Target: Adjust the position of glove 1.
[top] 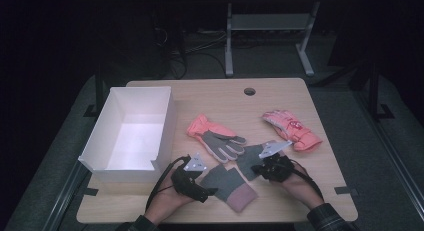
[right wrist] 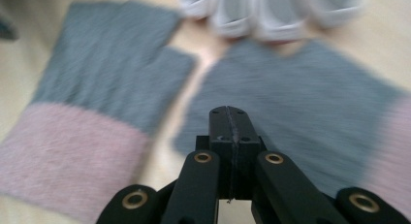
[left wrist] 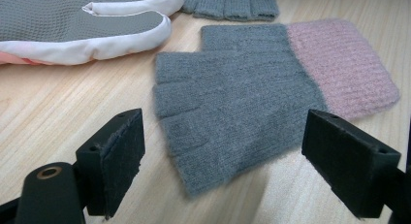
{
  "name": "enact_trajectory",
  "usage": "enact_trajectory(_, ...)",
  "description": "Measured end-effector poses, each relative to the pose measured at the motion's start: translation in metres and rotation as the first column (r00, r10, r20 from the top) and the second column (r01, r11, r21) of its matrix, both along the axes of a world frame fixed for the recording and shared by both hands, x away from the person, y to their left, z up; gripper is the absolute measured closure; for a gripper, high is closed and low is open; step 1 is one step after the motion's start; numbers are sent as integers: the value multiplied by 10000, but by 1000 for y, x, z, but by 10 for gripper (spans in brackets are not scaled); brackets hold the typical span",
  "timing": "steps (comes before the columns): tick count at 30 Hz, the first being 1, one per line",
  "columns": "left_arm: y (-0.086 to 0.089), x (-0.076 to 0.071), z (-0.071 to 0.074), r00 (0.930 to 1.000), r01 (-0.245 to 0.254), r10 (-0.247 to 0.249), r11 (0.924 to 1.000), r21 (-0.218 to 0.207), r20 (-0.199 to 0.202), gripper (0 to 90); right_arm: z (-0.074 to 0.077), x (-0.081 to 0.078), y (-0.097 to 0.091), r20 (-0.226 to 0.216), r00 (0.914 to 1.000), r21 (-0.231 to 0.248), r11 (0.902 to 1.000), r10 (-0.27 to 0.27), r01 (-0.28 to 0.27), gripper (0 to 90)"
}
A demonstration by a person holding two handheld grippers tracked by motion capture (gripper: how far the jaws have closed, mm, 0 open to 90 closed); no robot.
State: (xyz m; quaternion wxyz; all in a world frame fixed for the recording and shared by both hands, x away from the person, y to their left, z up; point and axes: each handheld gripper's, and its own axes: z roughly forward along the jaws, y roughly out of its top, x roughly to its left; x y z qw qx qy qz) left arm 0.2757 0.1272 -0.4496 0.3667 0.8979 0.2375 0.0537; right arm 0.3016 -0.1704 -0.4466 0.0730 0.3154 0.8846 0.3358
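One knit glove (left wrist: 232, 107) btwn left gripper (left wrist: 223, 151) jaws

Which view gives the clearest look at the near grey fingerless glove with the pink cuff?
The left gripper view: grey fingerless glove lies sharp and whole. The high view shows it small; the right gripper view blurs it.

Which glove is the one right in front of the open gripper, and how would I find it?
Start at the white box on the left of the wooden table. Look right along the near edge to the left gripper, whose jaws stand open. The fingerless glove before it is flat grey knit with a pink cuff, unlike the padded orange-pink gloves beyond.
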Motion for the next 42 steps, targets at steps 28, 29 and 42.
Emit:
enact_trajectory(28,-1,0,-1,10000,-35,35,10000,-36,-74,150,-4,39,-75,-48,9674,-306,9670,-2531,2529,900)
enact_trajectory(29,-1,0,-1,10000,-32,32,10000,-25,-66,150,-4,37,-75,-18,9683,-325,9678,-2497,2495,900)
enact_trajectory(42,0,1,-1,10000,44,-44,9999,96,-14,150,0,-4,-81,-16,9770,-818,9738,-2130,2122,900)
